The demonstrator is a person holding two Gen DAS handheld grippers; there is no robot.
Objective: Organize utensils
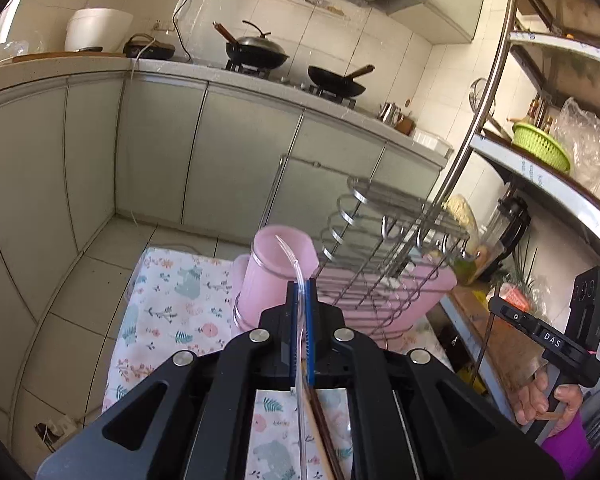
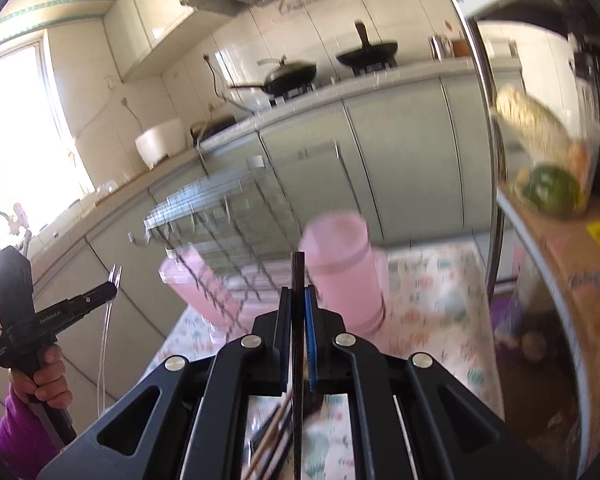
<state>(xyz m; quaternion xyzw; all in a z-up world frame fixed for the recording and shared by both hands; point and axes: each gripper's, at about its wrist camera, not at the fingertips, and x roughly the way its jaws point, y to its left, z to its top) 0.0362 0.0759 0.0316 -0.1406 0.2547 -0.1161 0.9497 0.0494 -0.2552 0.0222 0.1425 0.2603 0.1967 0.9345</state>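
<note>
Clear plastic straw [image 1: 298, 280]: pinched between the blue pads of the left hand-held gripper [image 1: 301, 292], its curved upper end arching over the mouth of the pink cup [image 1: 282, 268]. Judged very light, bendy, smooth; likely to flex or swing when moved, so a hold near mid-length, as here, seems sound. In the right view the straw [image 2: 103, 344] hangs long and limp below that gripper.

Dark chopstick [image 2: 298, 280]: clamped upright in the right hand-held gripper [image 2: 299, 300], jaws pressed onto it, tip rising just left of the pink cup [image 2: 340, 264]. Judged stiff, light, slick along its lacquered length; a firm pinch away from the tip should stop it rotating.

More chopsticks [image 2: 272, 436] lie on the floral-clothed worktop [image 1: 168, 304], nearer the camera than the cup; count unclear, the right view is motion-blurred.

Wire dish rack [image 1: 384, 240] stands touching or just beside the cup on its right in the left view, over a pink tray [image 1: 428, 292]. Its loops and rods crowd that side and could snag the straw.

Open room: above the cup and to its left, over bare cloth. A metal shelf post [image 1: 472, 128] rises beyond the rack.
</note>
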